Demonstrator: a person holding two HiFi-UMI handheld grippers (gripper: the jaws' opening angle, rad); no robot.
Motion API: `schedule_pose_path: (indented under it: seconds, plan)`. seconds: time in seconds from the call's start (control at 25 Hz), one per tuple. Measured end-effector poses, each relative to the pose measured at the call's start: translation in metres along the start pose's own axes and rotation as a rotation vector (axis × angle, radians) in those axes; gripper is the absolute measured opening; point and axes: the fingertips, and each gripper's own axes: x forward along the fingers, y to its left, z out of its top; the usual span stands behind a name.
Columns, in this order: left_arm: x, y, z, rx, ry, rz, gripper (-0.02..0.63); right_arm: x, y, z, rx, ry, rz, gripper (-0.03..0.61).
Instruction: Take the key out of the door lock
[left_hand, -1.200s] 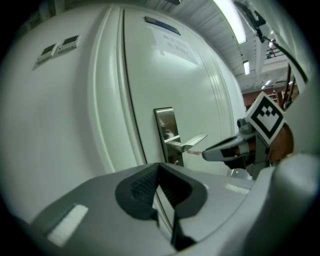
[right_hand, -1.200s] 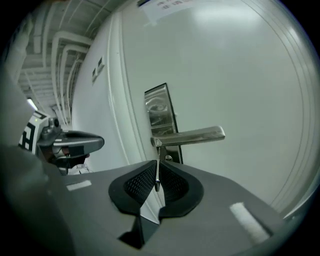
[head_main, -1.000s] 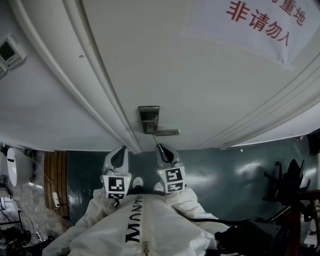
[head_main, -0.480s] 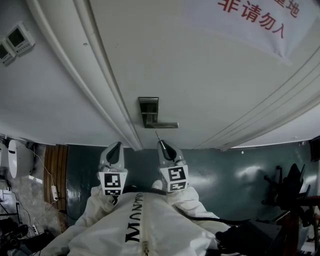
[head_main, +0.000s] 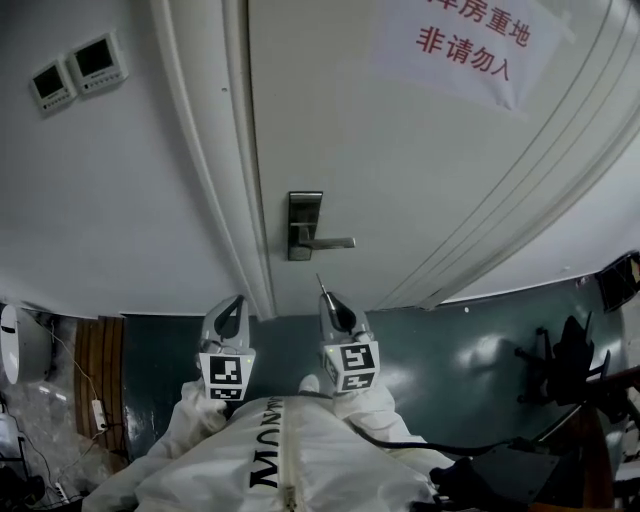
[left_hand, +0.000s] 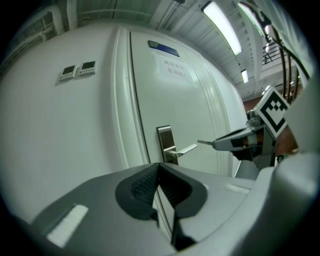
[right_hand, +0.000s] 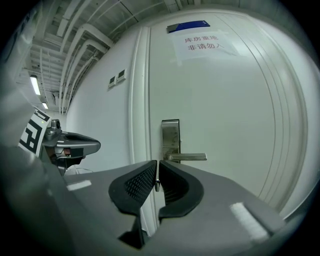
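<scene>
So my right hand-held gripper (head_main: 329, 299) is clenched on the thin silver metal key (head_main: 321, 283). The key's clear of the steel door lock plate with its lever handle (head_main: 304, 226), which sits by the white door's (head_main: 400, 170) left edge. The key is just below that lock. My left hand-held gripper (head_main: 231, 312) is pinched closed, empty.

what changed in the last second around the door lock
The right tool, shut on the key, drew back from the lock plate, leaving the key clear of it. The left tool stayed shut and empty; the door handle stayed level.
</scene>
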Motion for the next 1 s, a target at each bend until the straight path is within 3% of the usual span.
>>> schedule_pose_path:
  seconds: [0.52,1.0]
  plan:
    - [-0.120,0.000,-0.040,-0.012,-0.016,-0.107,0.000,-0.093,0.098,-0.022,-0.039,0.005,-0.132,0.023]
    - [-0.160,-0.024,-0.040,-0.023,-0.018,-0.082,0.000,-0.138,0.111,-0.035,-0.051,0.013,-0.107,0.023]
